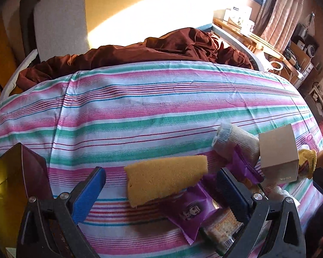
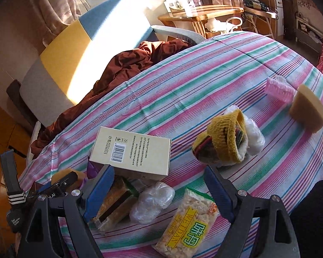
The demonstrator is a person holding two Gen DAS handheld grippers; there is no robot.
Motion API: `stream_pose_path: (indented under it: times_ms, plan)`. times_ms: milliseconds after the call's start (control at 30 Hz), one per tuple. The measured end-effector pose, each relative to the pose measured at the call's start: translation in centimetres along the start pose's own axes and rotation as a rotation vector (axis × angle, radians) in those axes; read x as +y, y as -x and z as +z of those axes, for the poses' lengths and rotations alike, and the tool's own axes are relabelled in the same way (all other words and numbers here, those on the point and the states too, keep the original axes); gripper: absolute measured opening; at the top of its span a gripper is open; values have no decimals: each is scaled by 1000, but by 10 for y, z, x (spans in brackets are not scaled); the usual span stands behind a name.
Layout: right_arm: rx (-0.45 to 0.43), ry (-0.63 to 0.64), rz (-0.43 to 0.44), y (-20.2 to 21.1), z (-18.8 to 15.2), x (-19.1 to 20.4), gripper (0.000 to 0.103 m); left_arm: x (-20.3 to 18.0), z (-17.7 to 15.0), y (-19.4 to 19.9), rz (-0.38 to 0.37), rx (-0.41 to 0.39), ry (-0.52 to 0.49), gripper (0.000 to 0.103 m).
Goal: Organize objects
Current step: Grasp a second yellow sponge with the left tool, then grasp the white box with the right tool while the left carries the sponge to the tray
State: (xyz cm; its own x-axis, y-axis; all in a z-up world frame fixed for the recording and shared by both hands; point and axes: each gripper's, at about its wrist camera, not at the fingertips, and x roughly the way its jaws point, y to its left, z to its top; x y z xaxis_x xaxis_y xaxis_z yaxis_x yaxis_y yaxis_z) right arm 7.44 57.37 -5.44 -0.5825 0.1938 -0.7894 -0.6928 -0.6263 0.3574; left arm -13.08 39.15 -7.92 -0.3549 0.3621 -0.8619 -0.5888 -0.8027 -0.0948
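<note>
Striped cloth (image 1: 140, 107) covers your counter. Your left claw (image 1: 161, 189) gapes around the yellow sponge (image 1: 165, 178) — it lies on a purple packet (image 1: 187, 210), left of the beige box (image 1: 277, 152). Your right claw (image 2: 159, 187) hangs open, empty — the rice-cracker bag (image 2: 187, 221) lies nearer you than that box.

"WEIDAN" runs in yellow down the snack packet (image 2: 188, 221); the beige box (image 2: 131, 153) shows a barcode and unreadably small Chinese print.
</note>
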Motion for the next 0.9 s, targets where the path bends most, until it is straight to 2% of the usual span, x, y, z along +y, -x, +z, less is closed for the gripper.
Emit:
stream_pose_path:
  times_ms: [33, 67, 100, 167, 367, 567, 767, 900]
  plan:
    - [2, -1, 1, 0, 0, 0, 87, 3, 0, -2, -8, 0, 16, 96]
    - [4, -2, 1, -1, 0, 0, 87, 6, 1, -3, -20, -2, 31, 79]
    - [4, -1, -1, -1, 0, 0, 87, 8, 1, -3, -43, -1, 38, 72]
    - [8, 4, -6, -2, 0, 1, 87, 7, -1, -1, -60, -7, 18, 67]
    - [31, 36, -17, -7, -1, 7, 87, 5, -15, 13, -95, -37, -19, 64]
    - [82, 170, -47, -17, -8, 28, 87, 1, -38, 53, -121, -97, -84, 66]
    - [111, 467, -51, -22, -1, 59, 90, 9, -59, 91, -161, -139, -129, 66]
    - [141, 667, -48, -35, 14, 71, 90, 20, -73, 110, -201, -155, -112, 66]
